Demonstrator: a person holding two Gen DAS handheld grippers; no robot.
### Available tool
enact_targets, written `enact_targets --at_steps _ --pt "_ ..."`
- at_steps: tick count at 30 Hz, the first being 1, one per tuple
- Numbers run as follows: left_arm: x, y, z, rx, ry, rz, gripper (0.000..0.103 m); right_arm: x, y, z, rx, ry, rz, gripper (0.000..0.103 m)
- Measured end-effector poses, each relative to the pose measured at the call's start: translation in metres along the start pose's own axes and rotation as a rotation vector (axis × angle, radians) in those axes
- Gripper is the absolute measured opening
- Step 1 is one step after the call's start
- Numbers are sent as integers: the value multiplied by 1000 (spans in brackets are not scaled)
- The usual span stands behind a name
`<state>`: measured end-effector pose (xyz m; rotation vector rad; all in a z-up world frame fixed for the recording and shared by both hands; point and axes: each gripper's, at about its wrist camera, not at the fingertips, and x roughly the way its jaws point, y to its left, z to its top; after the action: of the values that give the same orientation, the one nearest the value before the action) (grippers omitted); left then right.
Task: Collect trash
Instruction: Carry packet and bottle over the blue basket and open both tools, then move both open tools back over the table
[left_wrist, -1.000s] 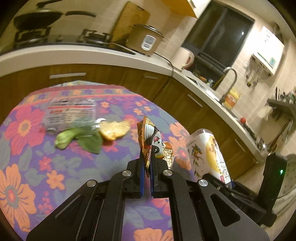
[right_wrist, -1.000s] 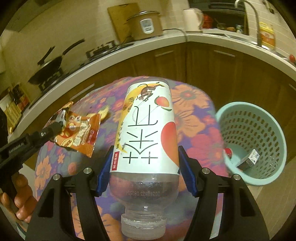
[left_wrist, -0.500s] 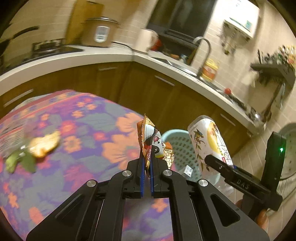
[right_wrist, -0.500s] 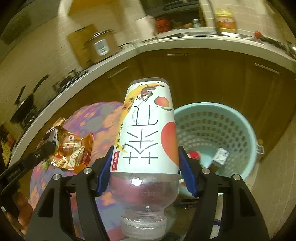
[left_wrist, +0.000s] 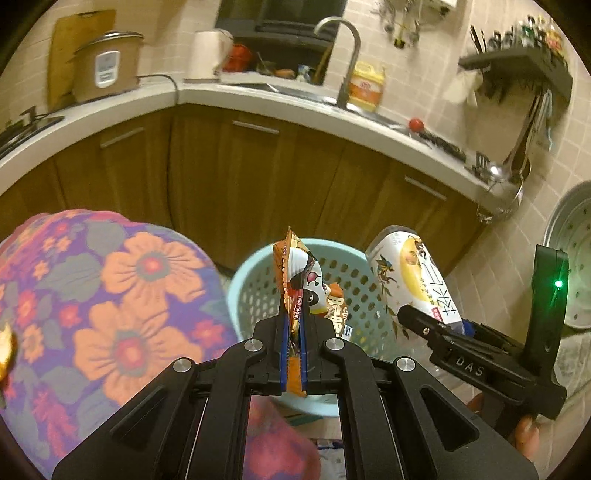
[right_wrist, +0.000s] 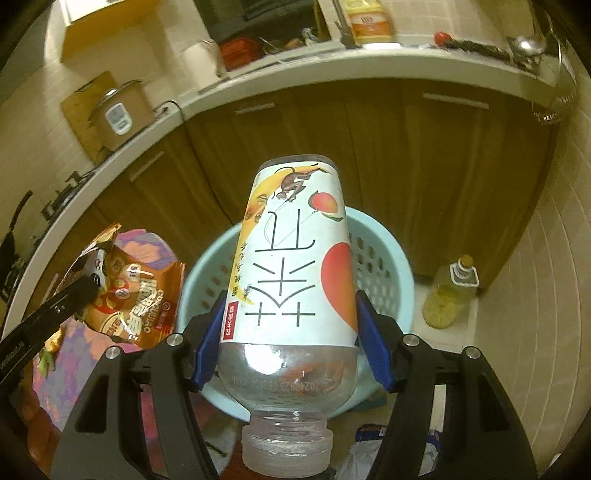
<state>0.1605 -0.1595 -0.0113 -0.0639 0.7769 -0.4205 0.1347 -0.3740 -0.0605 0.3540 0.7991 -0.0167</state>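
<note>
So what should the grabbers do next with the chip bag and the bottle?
Probably let go. The right gripper holds the bottle in front of the blue basket, and the left gripper pinches the snack wrapper over the basket's rim. Opening the bottle's grip first looks safest, since it seems best lined up with the opening.

Warm-lit kitchen: brown wood cabinets (left_wrist: 236, 173) under a white counter (left_wrist: 258, 96), faucet (left_wrist: 343, 55) at 12 o'clock, beige tiled wall (right_wrist: 535, 295) around 3 o'clock.
</note>
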Motion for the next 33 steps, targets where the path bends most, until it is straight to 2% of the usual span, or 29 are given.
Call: enact_targets --at_steps 10,14,16,17,18,22,24,33 --pt "58 -23 4 57 97 28 3 60 -28 -5 55 166 32 63" --pt "71 -26 2 72 127 34 10 69 -36 -8 87 199 71 64" --pt "76 -27 0 77 138 40 14 69 -38 -9 86 199 86 64" --pt "79 -27 -1 77 151 42 24 68 -39 -9 82 196 86 64" --pt "81 -26 -2 74 154 46 28 66 -39 -9 79 191 90 64" --pt "79 -24 -6 72 153 49 29 57 -41 -7 73 175 102 64" --pt "74 -24 -6 65 142 55 33 52 -40 -6 70 163 105 64" --pt "32 -1 -8 -10 65 58 37 20 -17 1 20 90 114 64"
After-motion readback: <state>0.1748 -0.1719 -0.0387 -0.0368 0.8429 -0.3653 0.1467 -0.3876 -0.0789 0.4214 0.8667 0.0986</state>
